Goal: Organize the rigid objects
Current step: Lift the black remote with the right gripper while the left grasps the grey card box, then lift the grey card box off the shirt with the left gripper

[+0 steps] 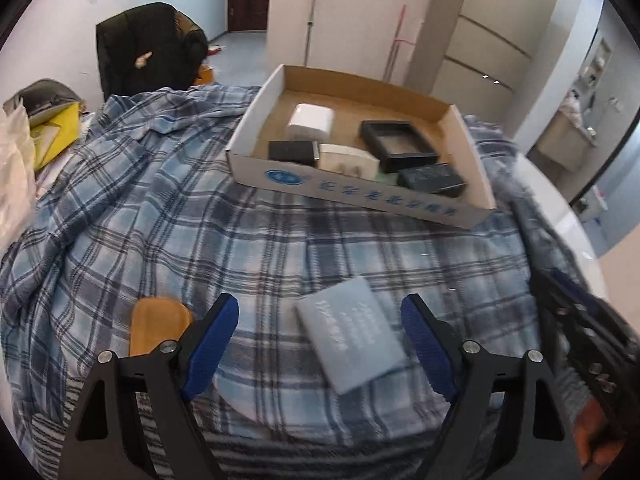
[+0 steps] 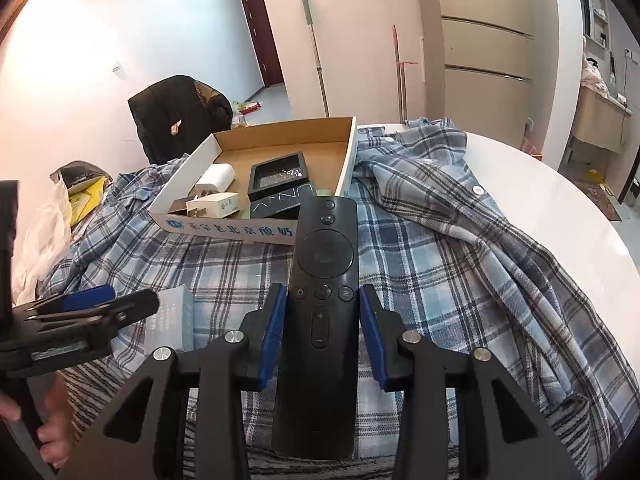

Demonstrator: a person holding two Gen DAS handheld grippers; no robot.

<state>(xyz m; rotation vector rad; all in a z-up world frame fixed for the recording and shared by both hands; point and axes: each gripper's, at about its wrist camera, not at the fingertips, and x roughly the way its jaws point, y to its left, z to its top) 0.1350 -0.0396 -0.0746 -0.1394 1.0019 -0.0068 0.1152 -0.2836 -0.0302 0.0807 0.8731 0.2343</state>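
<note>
A small grey-blue box (image 1: 352, 336) lies on the plaid cloth between the fingers of my left gripper (image 1: 320, 304), which stands open; its blue pads (image 1: 212, 344) flank the box without pressing it. In the right wrist view the same box (image 2: 172, 316) sits beside the left gripper (image 2: 88, 308). My right gripper (image 2: 323, 292) is shut on a black remote (image 2: 324, 280), held above the cloth and pointing at the cardboard tray (image 2: 240, 232). The tray (image 1: 360, 196) holds two white chargers (image 1: 310, 120) and several black boxes (image 1: 396, 144).
A blue plaid shirt (image 1: 160, 208) covers a round white table (image 2: 540, 200). A tan oval object (image 1: 160, 324) lies left of my left gripper. Plastic and yellow bags (image 1: 48, 132) sit at the far left, and a chair with a black jacket (image 1: 148, 48) stands behind.
</note>
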